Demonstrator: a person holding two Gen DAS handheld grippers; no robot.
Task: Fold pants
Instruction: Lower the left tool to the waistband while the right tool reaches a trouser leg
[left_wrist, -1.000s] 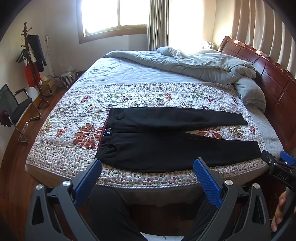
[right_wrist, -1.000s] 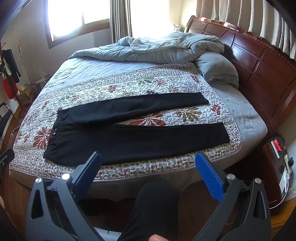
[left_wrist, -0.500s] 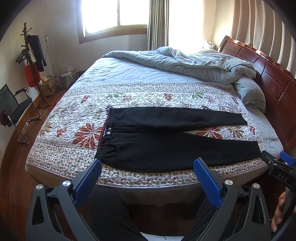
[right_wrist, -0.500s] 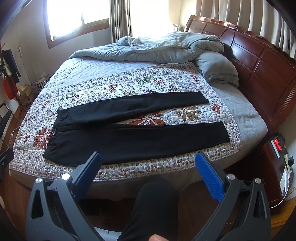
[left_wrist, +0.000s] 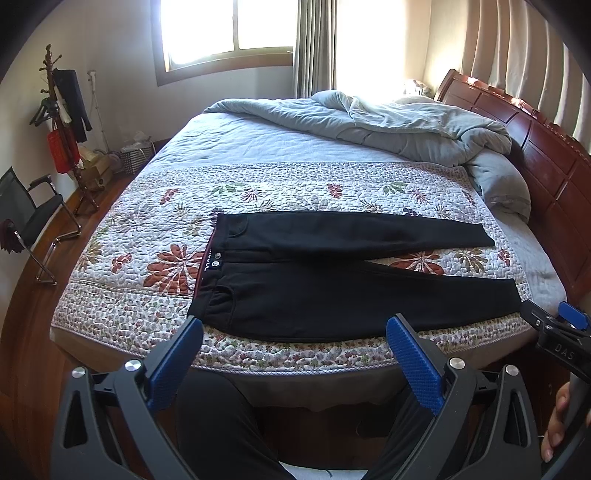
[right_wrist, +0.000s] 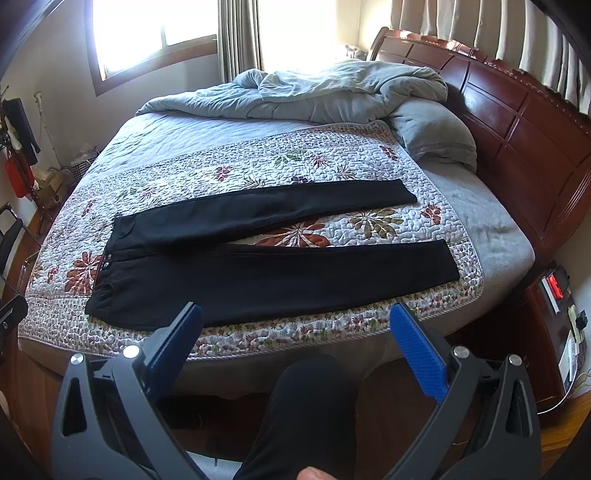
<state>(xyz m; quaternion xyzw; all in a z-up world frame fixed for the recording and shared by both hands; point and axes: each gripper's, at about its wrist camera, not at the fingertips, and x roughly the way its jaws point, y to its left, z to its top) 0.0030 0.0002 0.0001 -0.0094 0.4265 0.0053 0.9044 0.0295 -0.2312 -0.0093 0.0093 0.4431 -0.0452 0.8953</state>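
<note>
Lying flat on the floral quilt (left_wrist: 147, 236) near the bed's front edge, black pants (left_wrist: 332, 284) with legs spread apart and waistband pointing left, left gripper (left_wrist: 293, 354) hovering with fingers spread wide, right gripper (right_wrist: 295, 341) likewise gaping, both holding nothing, short of the bed.

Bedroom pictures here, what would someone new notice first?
A pair of black pants lies flat, legs spread apart, on the flowered quilt along the near edge of the bed, waist to the left. Behind it a grey duvet is heaped against the dark wooden headboard. In front, the left claw and right claw hang open, short of the bed.
</note>
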